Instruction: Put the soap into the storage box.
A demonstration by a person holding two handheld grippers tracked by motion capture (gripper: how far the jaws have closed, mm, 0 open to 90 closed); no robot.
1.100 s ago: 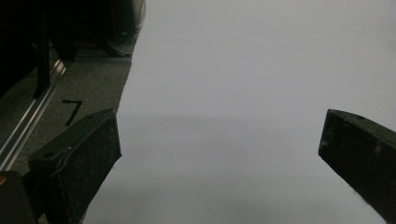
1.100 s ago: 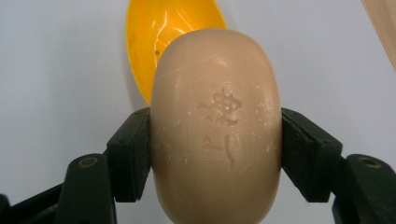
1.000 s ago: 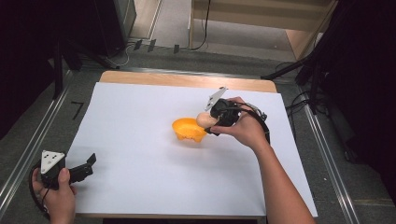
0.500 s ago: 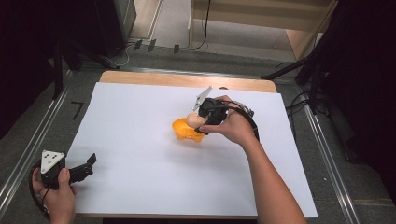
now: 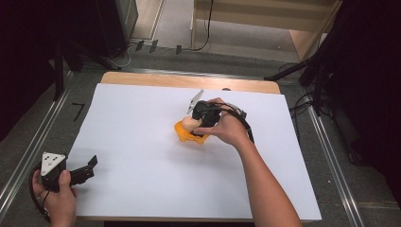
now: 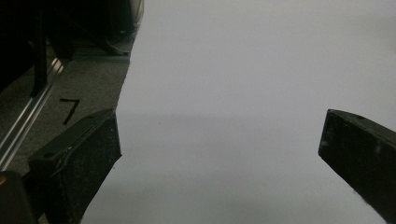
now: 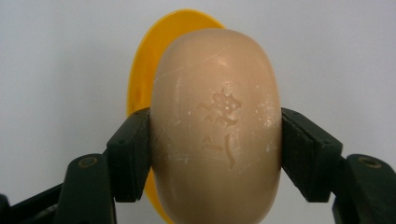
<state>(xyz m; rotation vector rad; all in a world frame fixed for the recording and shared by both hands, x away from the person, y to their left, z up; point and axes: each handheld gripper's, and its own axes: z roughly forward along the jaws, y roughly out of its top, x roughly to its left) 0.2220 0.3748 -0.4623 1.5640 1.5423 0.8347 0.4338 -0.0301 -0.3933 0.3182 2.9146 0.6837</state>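
High view: the right gripper (image 5: 195,126) hangs over the middle of the white surface (image 5: 142,142), its fingers clenched on a beige soap bar (image 5: 189,124); the bar sits just above an orange dish (image 5: 185,135), which rests on the surface directly beneath it. The soap looks lifted and brought over the dish, so the carry seems nearly done; lowering it in and letting go is what appears to be left. The left gripper (image 5: 87,169) rests at the near left corner of the surface, well apart from the dish, taking no part.

Left gripper view: both fingers (image 6: 79,158) stand wide apart, released, with nothing between them but bare white surface; its edge and a grey floor lie to the left.

Right gripper view: the soap bar (image 7: 217,126) is pinched across its narrow width by the two fingers (image 7: 128,161); its long axis runs straight up the picture, away from the gripper; the stamped face is turned to the camera. The orange dish (image 7: 140,88) peeks out behind it, on the left and above.
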